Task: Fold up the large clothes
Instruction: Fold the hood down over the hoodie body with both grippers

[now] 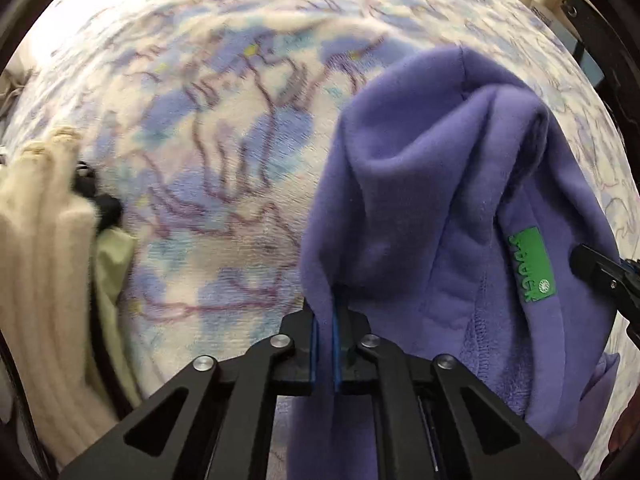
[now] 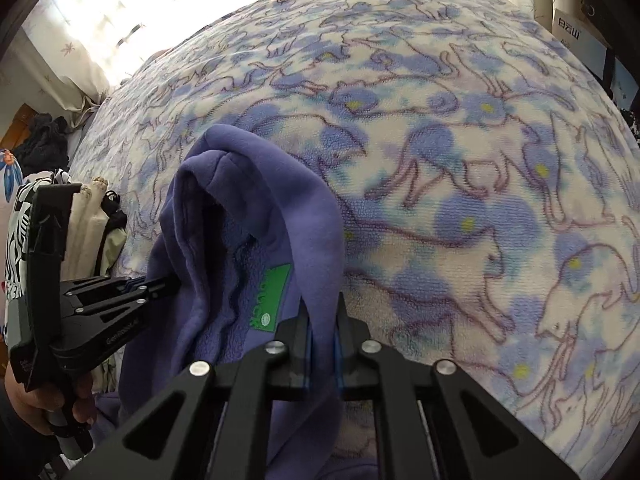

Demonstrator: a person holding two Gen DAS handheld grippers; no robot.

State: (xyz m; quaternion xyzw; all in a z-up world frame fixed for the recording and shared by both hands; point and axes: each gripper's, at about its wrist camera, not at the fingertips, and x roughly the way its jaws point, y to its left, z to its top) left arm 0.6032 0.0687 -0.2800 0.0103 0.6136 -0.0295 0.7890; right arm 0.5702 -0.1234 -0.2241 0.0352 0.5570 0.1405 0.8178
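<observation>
A purple fleece hoodie (image 1: 432, 208) with a green neck label (image 1: 530, 270) hangs bunched above the bed. My left gripper (image 1: 325, 320) is shut on one edge of the hoodie near its collar. My right gripper (image 2: 322, 316) is shut on the other edge of the hoodie (image 2: 248, 216), with the green label (image 2: 272, 296) just left of it. The left gripper also shows at the left of the right wrist view (image 2: 172, 280), pinching the fabric. The right gripper's tip shows at the right edge of the left wrist view (image 1: 580, 258). The hoodie's lower part is hidden below both grippers.
A fleece blanket (image 2: 460, 160) printed with blue flowers and animal outlines covers the bed. Folded cream knitwear (image 1: 44, 248) and a pale green garment (image 1: 116, 264) lie at the bed's left side. Curtains (image 2: 100, 28) hang behind the bed, boxes (image 2: 576, 36) at far right.
</observation>
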